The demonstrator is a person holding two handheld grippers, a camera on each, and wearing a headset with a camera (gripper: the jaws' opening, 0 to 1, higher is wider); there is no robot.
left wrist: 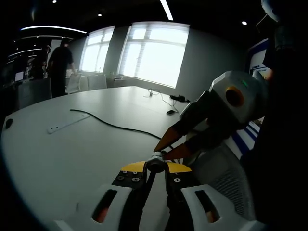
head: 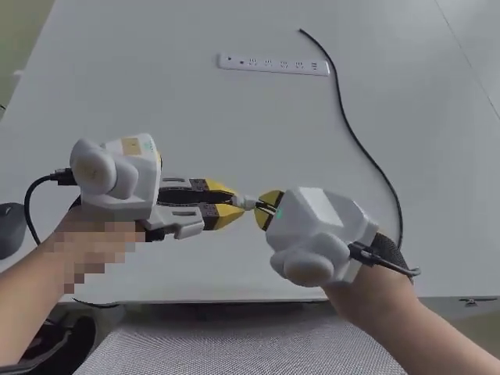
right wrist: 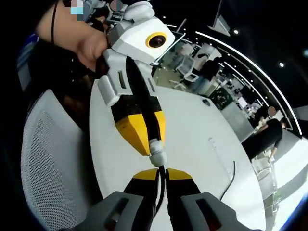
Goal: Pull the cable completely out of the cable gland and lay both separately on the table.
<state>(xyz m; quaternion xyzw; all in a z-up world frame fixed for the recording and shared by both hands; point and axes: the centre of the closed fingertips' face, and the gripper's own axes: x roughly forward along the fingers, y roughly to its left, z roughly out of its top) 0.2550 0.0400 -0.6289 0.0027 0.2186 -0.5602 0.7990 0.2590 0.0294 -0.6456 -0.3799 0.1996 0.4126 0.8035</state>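
Right hand-held gripper (head: 269, 208) grips cable (right wrist: 161, 179); gland (head: 248, 203) points sideways at it.

Bright, even head view, dim fisheye gripper views, blown-out windows (left wrist: 154, 53), bent edges

The left gripper (head: 237, 205) lies about level in the left hand (head: 98, 242), with its jaws pointing to the right. The right gripper (head: 266, 209) sits in the right hand (head: 363, 291) and its jaws point to the left, so the two tips meet nose to nose. The left jaws are closed on the gland (right wrist: 157, 153), and the right jaws are pressed together around the cable (right wrist: 161, 179) just beside it. The left forearm (head: 23, 305) and right forearm (head: 422, 336) come in from below.
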